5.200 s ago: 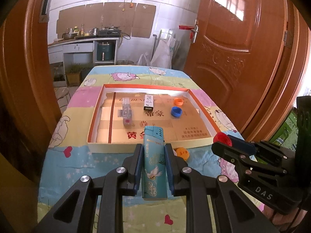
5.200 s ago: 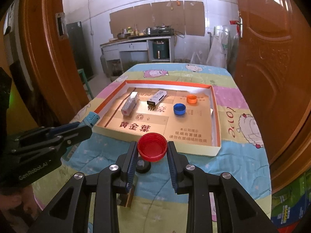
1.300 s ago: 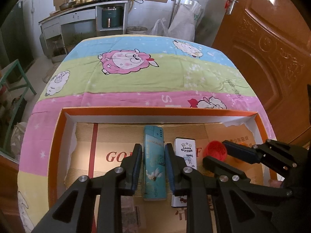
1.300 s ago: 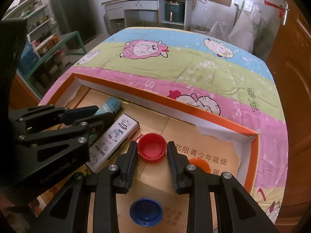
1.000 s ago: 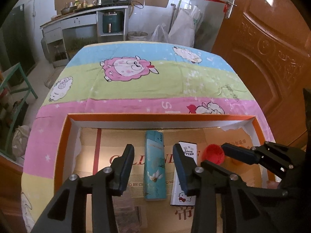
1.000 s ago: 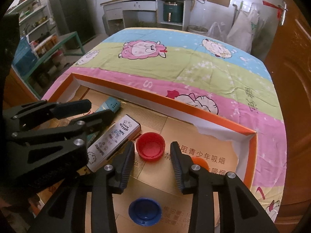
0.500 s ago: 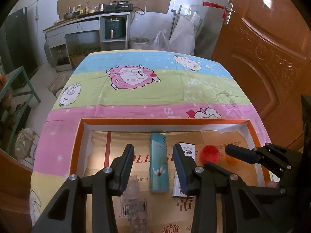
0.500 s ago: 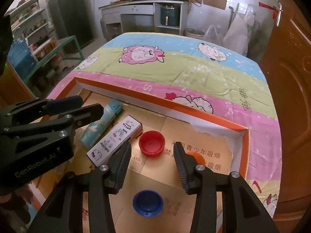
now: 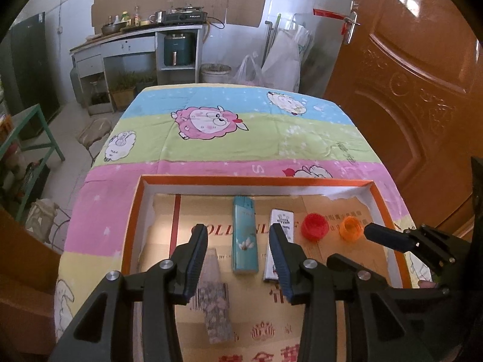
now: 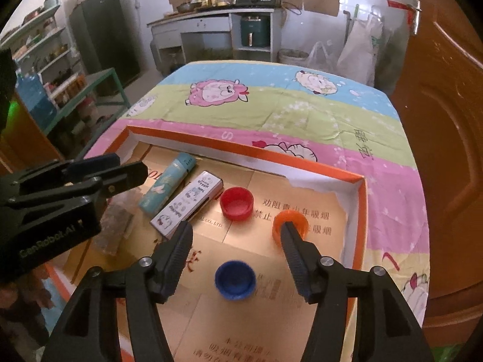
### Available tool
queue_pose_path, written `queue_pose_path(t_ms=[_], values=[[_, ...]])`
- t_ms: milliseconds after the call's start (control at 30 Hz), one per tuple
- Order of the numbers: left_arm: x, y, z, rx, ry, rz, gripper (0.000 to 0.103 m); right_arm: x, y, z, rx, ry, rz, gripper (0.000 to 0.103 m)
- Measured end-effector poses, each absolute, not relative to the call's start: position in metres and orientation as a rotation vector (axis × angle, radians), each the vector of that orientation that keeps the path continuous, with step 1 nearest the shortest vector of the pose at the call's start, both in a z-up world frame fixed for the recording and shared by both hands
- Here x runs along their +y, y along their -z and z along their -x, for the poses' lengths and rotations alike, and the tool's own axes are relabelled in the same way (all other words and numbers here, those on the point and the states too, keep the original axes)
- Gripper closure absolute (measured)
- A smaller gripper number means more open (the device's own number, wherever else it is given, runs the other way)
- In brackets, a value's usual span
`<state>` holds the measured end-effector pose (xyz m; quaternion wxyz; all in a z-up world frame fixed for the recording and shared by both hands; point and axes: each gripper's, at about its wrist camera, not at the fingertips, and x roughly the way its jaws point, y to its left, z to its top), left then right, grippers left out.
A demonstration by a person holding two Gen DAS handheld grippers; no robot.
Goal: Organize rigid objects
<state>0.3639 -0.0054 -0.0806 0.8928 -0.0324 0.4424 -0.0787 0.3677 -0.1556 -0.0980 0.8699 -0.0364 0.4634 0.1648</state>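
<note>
An orange-rimmed cardboard tray point(image 9: 253, 179) point(image 10: 241, 147) lies on the table. In it lie a teal lighter point(image 9: 245, 235) point(image 10: 167, 187), a white lighter point(image 9: 279, 242) point(image 10: 187, 205), a grey patterned lighter point(image 9: 214, 295) point(image 10: 113, 229), a red cap point(image 9: 315, 227) point(image 10: 236, 200), an orange cap point(image 9: 350, 228) point(image 10: 289, 221) and a blue cap point(image 10: 235, 279). My left gripper point(image 9: 238, 235) is open and empty, above and behind the teal lighter. My right gripper point(image 10: 235, 229) is open and empty, above the caps; the red cap lies just beyond it.
The table wears a pastel cartoon-sheep cloth point(image 9: 229, 138). A brown wooden door point(image 9: 416, 69) stands close on the right. A counter with a stove point(image 9: 145, 33) lies beyond the table's far end. A green metal stand point(image 10: 99, 90) is at the left.
Both grippers opened, leaving the teal lighter and the red cap lying in the tray, then drew back and up from them.
</note>
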Motion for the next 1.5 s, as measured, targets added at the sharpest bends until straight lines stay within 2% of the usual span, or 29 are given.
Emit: queue_pose_path(t_ms=[1500], values=[[0.010,0.023,-0.239,0.796,0.177,0.080,0.056,-0.168,0.030,-0.232,0.849,-0.283,0.029,0.040]])
